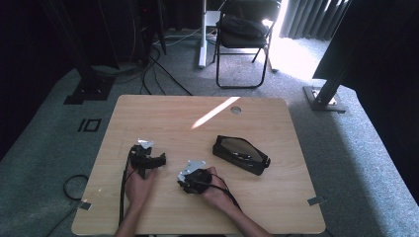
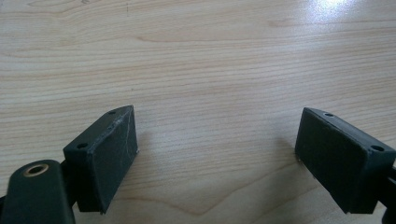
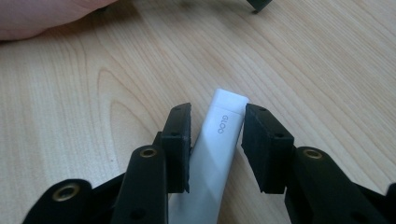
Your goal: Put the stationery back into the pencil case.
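A white glue stick (image 3: 215, 154) marked GLOO lies on the wooden table (image 3: 84, 102), slanted between the jaws of my right gripper (image 3: 218, 113). The right pad meets its far corner, while a narrow gap remains at the left pad's tip, so the jaws stand around it without pressing. In the high view the right gripper (image 1: 190, 177) sits in a hand near the table's front middle. My left gripper (image 1: 148, 159) is just to its left. Its jaws (image 2: 218, 114) stand wide open over bare wood with nothing between them.
A black zipped pouch (image 1: 241, 154) lies to the right of the grippers. A round cable hole (image 1: 235, 109) sits near the far edge of the table. Behind the table stand a folding chair (image 1: 244, 34) and floor cables. A hand (image 3: 42, 16) shows at the right gripper view's top left.
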